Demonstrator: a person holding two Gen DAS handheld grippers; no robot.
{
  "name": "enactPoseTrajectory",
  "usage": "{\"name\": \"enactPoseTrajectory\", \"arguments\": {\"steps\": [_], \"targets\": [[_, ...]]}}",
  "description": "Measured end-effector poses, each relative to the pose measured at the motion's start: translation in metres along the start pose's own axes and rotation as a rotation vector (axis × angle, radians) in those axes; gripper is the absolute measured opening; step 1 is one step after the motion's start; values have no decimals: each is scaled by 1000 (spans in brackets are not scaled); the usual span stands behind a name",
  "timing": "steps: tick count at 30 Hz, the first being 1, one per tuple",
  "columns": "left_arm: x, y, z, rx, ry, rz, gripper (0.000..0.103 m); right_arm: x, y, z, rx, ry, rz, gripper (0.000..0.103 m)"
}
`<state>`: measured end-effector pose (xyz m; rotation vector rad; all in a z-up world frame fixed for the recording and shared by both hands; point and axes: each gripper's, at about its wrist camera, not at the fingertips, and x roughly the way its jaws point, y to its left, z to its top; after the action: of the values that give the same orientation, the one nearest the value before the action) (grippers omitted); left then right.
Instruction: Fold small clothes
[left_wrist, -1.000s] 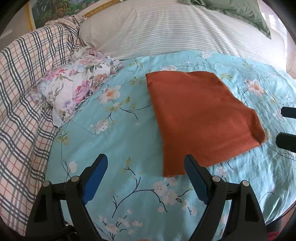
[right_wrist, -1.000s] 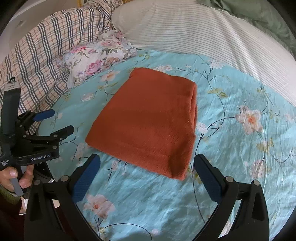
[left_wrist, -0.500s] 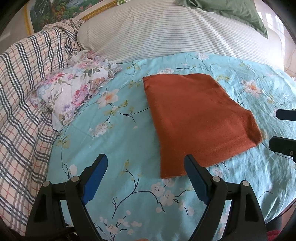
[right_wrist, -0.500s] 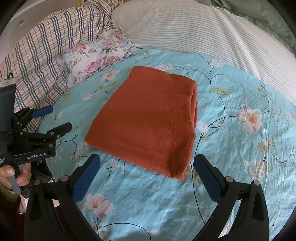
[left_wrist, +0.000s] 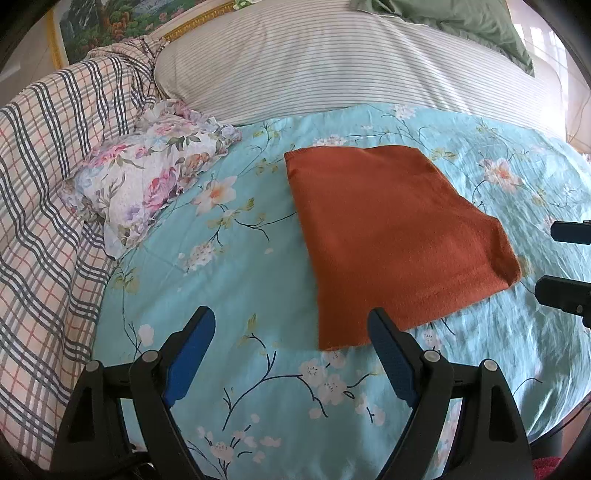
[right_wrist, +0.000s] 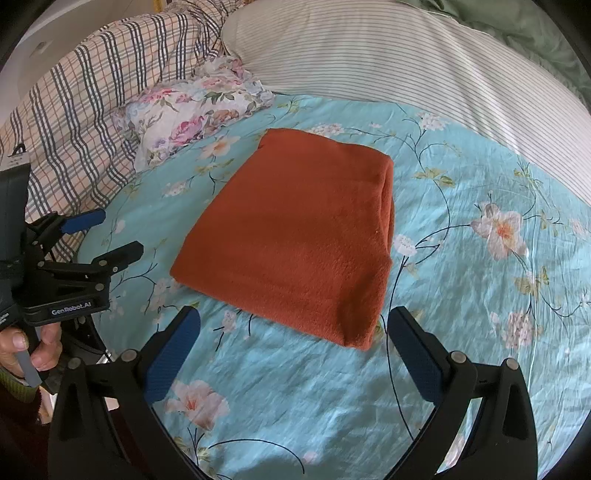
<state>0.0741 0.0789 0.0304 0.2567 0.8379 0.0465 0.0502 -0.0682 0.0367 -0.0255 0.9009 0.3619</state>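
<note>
A rust-orange cloth (left_wrist: 391, 236) lies folded flat into a rectangle on the turquoise floral bedsheet (left_wrist: 240, 295). It also shows in the right wrist view (right_wrist: 299, 236), with its folded edge on the right. My left gripper (left_wrist: 290, 336) is open and empty, just short of the cloth's near left corner. My right gripper (right_wrist: 291, 332) is open and empty, just short of the cloth's near edge. Each gripper shows at the edge of the other view, the right gripper (left_wrist: 565, 258) and the left gripper (right_wrist: 99, 236).
A flowered folded cloth (left_wrist: 147, 177) lies at the back left of the sheet. A plaid blanket (left_wrist: 40, 206) covers the left side. A striped pillow (left_wrist: 332, 62) and a green pillow (left_wrist: 461, 18) lie behind.
Both grippers have drawn back a little from the cloth and stayed open. The cloth has not moved.
</note>
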Motion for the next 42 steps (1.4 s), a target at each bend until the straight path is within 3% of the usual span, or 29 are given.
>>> {"name": "enactPoseTrajectory", "arguments": {"steps": [42], "targets": [[4, 4, 1, 6, 2, -24, 85, 2, -4, 0, -5, 13, 5, 101]]}}
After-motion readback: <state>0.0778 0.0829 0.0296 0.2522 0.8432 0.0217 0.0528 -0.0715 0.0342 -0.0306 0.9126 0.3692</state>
